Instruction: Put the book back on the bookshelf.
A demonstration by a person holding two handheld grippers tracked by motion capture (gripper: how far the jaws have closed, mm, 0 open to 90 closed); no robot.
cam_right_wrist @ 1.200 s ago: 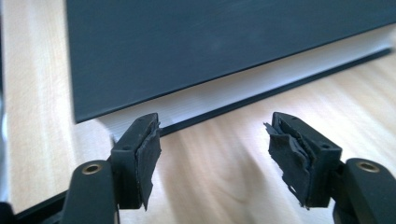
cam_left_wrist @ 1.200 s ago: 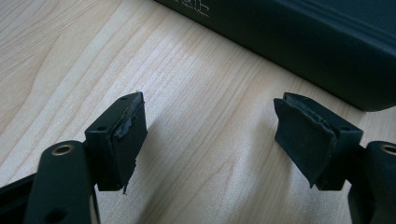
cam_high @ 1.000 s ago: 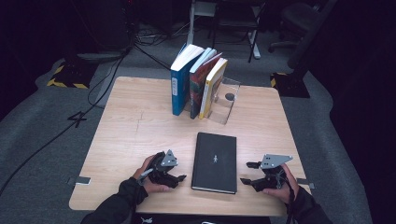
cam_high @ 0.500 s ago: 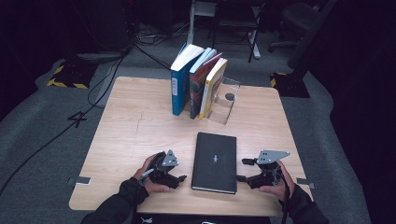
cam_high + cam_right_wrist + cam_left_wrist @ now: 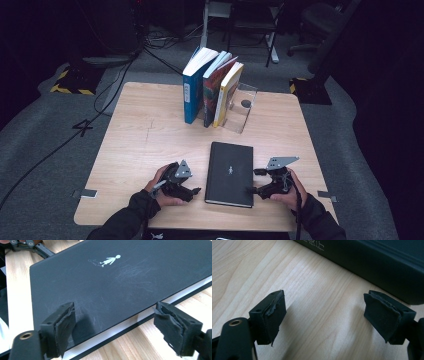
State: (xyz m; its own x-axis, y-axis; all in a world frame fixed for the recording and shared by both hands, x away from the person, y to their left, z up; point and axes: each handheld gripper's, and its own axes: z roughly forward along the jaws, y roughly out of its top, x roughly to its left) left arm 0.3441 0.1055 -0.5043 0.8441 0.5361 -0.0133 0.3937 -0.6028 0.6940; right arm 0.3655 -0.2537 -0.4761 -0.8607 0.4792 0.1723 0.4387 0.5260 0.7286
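High view: black book [image 5: 230, 172] lies flat between the left claw [image 5: 196, 190] and right claw [image 5: 251, 181], both open; the right's jaws have just been widening.

Light wood desk [image 5: 140, 145], frame centre. Black book [image 5: 230, 173] flat at lower centre. Three upright books [image 5: 210, 87] leaning at upper centre edge, clear acrylic bookend [image 5: 241, 109] just right of them.

Right gripper [image 5: 115, 330] hangs at the page edge of the flat black hardcover book [image 5: 120, 282] with a small white figure on its cover; its jaws have just been opening, one pad over the cover, the other over pale wooden table [image 5: 140, 347].
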